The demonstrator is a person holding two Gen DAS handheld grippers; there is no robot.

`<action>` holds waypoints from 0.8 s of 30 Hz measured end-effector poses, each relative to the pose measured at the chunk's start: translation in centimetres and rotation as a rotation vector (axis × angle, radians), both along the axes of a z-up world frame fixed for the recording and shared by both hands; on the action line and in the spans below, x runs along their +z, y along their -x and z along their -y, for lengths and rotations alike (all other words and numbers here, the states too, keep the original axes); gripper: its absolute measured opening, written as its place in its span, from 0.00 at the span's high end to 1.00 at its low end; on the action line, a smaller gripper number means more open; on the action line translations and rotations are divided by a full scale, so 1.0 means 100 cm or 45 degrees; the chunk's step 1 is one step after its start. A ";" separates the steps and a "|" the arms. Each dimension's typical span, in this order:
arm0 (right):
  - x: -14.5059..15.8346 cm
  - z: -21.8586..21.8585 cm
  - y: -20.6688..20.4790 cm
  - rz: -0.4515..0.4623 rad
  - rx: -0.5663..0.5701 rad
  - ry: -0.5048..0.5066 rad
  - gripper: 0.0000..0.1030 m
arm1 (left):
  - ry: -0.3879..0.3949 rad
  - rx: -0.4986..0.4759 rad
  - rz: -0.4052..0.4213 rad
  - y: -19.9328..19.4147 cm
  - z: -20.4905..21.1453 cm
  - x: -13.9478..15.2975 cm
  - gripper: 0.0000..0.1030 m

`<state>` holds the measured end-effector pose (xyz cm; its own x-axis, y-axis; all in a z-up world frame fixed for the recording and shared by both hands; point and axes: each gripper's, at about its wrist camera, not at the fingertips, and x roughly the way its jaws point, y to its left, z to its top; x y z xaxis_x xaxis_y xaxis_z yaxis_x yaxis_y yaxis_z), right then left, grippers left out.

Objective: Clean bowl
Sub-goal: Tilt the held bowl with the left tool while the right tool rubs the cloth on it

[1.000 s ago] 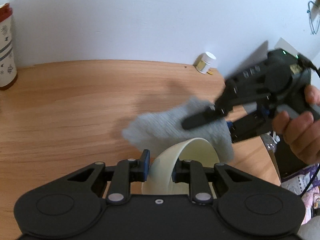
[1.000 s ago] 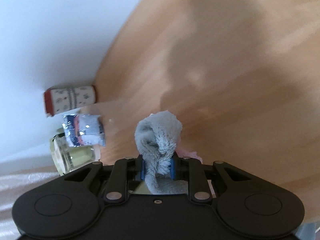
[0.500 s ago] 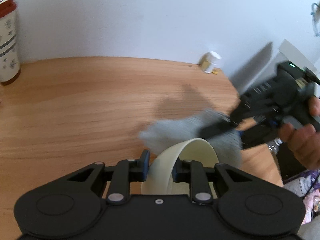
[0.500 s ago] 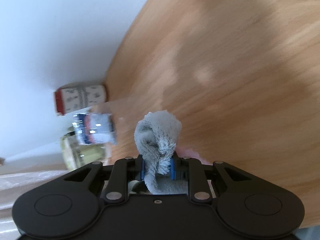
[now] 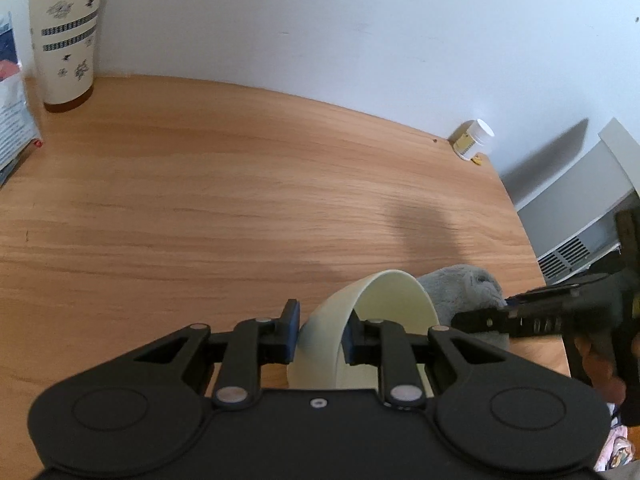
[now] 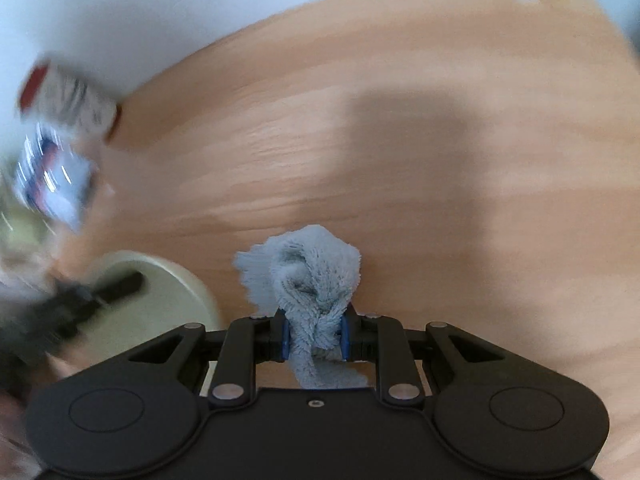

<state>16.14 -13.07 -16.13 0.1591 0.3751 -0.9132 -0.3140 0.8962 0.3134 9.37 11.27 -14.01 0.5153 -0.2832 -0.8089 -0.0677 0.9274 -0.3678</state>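
Soft, even daylight, bright on the white wall, and the left wrist view is sharp, with fisheye bending at the edges and black corners. A broad soft shadow lies on the table beyond the bowl. The right wrist view is heavily smeared: the tumbler and packet at left streak, only the cloth is crisp.
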 end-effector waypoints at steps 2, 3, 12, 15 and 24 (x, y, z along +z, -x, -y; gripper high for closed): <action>0.005 -0.017 0.011 0.146 0.138 0.121 0.73 | -0.003 -0.001 -0.009 0.001 -0.003 -0.002 0.84; 0.006 -0.023 0.017 0.208 0.195 0.169 0.69 | -0.007 0.001 -0.017 0.001 -0.004 -0.003 0.85; 0.016 -0.042 0.057 0.615 0.704 0.422 0.51 | -0.011 -0.004 -0.086 0.003 -0.018 -0.012 0.88; 0.019 -0.043 0.062 0.680 0.787 0.416 0.40 | -0.014 -0.025 -0.097 0.003 -0.020 -0.012 0.88; 0.007 -0.064 0.050 0.717 0.956 0.460 0.38 | -0.084 -0.109 -0.111 -0.001 -0.024 -0.006 0.88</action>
<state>11.14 -6.64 -15.47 0.4391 0.2710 -0.8566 -0.8556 0.4171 -0.3066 9.50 13.64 -14.63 0.4187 -0.2679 -0.8677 -0.0161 0.9532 -0.3020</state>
